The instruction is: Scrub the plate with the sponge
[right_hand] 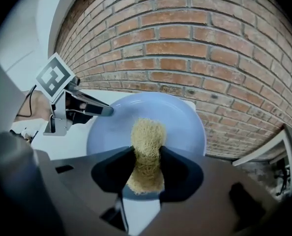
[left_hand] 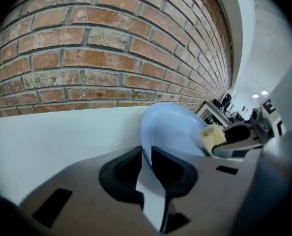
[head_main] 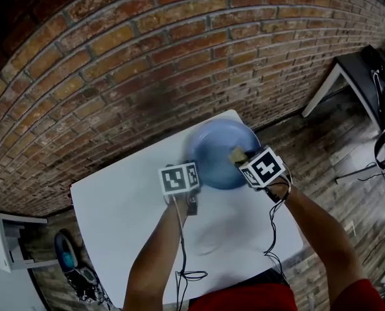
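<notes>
While the head view blurs the plate (head_main: 221,154), I note left gripper (left_hand: 147,154) nipped narrowly on its rim, sponge (right_hand: 147,132) squeezed between fingers (right_hand: 180,173) of right gripper (right_hand: 147,156).

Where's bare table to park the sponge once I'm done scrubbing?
Bare: the table left of the plate, out to its left edge. Crowded: the far right corner, where the left gripper clamps the plate's rim and the right gripper holds the sponge against it.

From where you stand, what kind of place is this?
Probably an indoor workshop or test space: a bare brick wall, a plain white table and loose cables by a dark desk.
</notes>
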The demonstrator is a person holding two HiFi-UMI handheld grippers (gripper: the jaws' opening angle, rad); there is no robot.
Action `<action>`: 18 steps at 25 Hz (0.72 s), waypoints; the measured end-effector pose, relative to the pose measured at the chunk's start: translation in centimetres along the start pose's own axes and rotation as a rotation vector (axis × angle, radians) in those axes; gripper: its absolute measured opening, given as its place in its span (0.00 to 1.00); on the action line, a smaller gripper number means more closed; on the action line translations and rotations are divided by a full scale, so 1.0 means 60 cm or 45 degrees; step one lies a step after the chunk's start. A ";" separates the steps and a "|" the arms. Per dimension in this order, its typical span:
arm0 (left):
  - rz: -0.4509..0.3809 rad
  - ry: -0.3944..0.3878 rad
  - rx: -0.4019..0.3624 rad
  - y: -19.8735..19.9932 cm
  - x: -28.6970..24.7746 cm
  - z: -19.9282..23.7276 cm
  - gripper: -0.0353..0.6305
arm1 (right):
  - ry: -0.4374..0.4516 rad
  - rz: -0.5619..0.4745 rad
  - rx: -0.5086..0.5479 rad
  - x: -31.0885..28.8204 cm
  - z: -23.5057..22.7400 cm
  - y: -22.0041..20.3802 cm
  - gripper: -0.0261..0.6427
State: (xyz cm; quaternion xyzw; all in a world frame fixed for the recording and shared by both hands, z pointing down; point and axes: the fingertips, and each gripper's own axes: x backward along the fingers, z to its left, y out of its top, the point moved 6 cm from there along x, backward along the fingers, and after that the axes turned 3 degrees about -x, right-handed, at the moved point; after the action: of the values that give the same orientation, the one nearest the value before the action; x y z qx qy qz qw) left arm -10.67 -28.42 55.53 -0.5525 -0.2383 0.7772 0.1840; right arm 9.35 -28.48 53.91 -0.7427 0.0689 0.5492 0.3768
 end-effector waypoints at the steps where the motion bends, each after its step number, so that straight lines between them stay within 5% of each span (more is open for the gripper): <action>1: 0.000 0.001 -0.002 0.000 0.000 -0.001 0.15 | -0.014 0.003 -0.008 0.003 -0.009 -0.004 0.28; 10: -0.023 0.015 -0.044 0.000 0.003 -0.004 0.17 | 0.015 -0.096 -0.090 0.018 -0.022 -0.005 0.28; 18: -0.205 -0.041 -0.101 0.007 0.058 -0.025 0.30 | 0.124 -0.323 -0.092 0.059 0.026 0.008 0.28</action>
State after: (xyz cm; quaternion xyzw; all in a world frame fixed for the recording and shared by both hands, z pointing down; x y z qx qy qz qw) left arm -10.37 -26.62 52.19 -0.5260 -0.3154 0.7586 0.2200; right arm 9.27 -26.70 50.43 -0.7844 -0.0270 0.4625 0.4125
